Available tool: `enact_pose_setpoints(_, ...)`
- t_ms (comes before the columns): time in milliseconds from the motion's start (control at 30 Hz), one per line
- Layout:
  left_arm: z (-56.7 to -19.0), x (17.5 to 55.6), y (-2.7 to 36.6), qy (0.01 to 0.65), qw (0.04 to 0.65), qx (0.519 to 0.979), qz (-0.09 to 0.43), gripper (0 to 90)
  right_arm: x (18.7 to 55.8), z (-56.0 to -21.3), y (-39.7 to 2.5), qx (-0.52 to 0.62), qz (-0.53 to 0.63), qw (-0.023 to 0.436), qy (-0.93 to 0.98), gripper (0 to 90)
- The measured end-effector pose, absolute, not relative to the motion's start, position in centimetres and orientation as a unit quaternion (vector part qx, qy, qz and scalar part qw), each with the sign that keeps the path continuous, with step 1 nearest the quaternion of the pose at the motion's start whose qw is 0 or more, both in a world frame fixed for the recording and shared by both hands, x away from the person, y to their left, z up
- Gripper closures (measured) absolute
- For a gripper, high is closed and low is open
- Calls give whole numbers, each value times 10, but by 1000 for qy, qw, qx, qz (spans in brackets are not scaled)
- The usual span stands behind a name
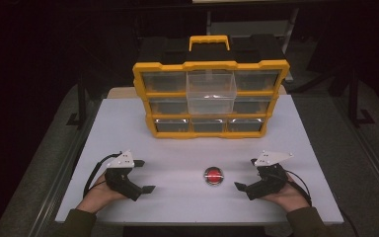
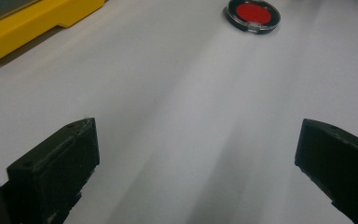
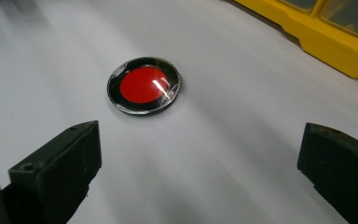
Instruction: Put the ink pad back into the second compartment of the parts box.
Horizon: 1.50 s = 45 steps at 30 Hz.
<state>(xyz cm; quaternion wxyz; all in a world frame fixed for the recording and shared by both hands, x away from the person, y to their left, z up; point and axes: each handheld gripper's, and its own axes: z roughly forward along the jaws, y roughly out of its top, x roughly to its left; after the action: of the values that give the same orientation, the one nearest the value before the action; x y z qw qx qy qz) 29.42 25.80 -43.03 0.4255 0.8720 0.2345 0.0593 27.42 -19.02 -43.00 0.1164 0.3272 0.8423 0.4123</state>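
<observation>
A small round case (image 1: 214, 176) with a red centre, black rim and clear lid lies flat on the white table (image 1: 296, 138), between my two grippers. My left gripper (image 1: 145, 176) rests at the case's left, open and holding nothing. In the left gripper view its jaws stand wide apart around (image 2: 198, 135), and the case (image 2: 253, 14) lies far ahead. My right gripper (image 1: 246, 174) sits just right of the case, also open. In the right gripper view the case (image 3: 144, 85) lies close ahead, left of centre, beyond the gripper (image 3: 200, 133).
A yellow drawer organiser (image 1: 210, 98) with clear drawers and a yellow handle stands at the table's back. Its top middle drawer (image 1: 211, 91) is pulled out toward me. Its yellow base shows in the gripper views (image 2: 28, 28) (image 3: 335, 42). Dark floor surrounds the table.
</observation>
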Motion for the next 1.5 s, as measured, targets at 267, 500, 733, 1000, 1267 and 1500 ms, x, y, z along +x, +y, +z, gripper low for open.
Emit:
enact_pose_setpoints(267, -430, 293, 258, 233, 423, 874, 54, 0, 275, -425, -191, 329, 412, 118, 842, 0)
enact_pose_setpoints(500, -429, 294, 258, 228, 423, 875, 55, 0, 277, -423, -188, 328, 412, 116, 842, 0)
enact_pose_setpoints(733, -430, 294, 257, 226, 421, 877, 52, 0, 278, -421, -187, 330, 415, 114, 840, 0)
enact_pose_setpoints(1000, -430, 294, 256, 228, 421, 876, 55, 0, 281, -419, -186, 329, 417, 111, 840, 0)
enact_pose_setpoints(1267, -430, 294, 256, 226, 422, 876, 54, 0, 284, -417, -184, 327, 421, 112, 838, 0)
enact_pose_setpoints(1500, -430, 294, 256, 226, 423, 876, 53, 0, 286, -416, -182, 327, 420, 111, 839, 0)
